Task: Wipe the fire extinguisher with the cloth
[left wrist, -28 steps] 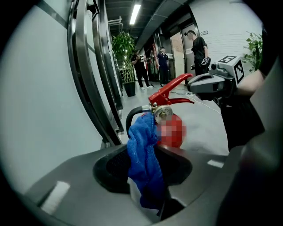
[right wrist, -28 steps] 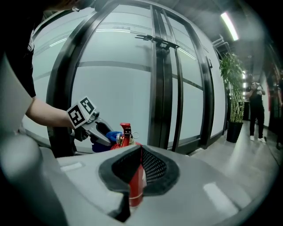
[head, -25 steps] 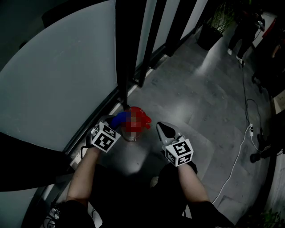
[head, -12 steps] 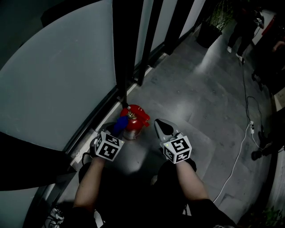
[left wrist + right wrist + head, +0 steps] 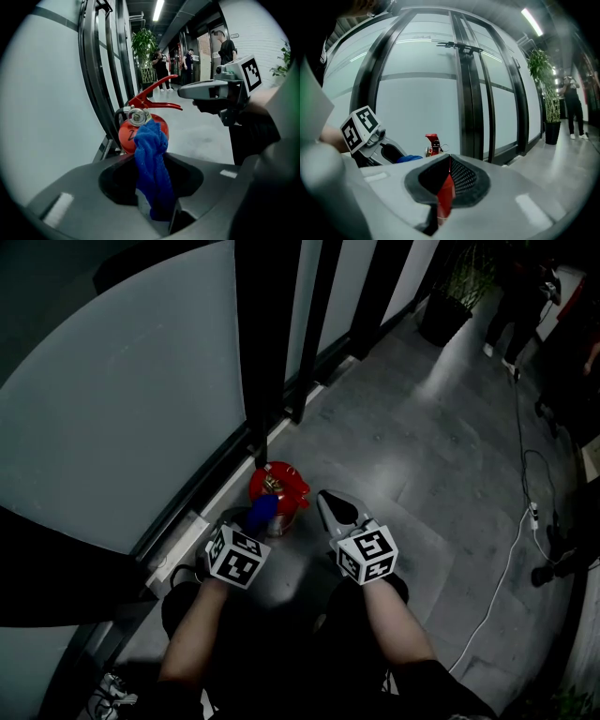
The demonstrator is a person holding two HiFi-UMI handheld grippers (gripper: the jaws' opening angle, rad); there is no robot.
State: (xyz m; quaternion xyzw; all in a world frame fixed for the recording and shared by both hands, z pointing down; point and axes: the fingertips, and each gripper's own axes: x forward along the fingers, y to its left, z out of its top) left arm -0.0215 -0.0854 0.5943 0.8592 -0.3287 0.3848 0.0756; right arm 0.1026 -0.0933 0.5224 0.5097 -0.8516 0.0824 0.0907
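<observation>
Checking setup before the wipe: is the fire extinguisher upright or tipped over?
Upright. The fire extinguisher stands vertical beside the glass wall, lever handle on top; the head view looks down onto its top.

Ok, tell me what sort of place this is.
Probably an indoor corridor of an office-type building: a frosted glass wall with dark frames, a grey floor, a potted plant further down, and a red extinguisher by the wall.

Left gripper (image 5: 253, 525), right gripper (image 5: 325, 499): both closed.
</observation>
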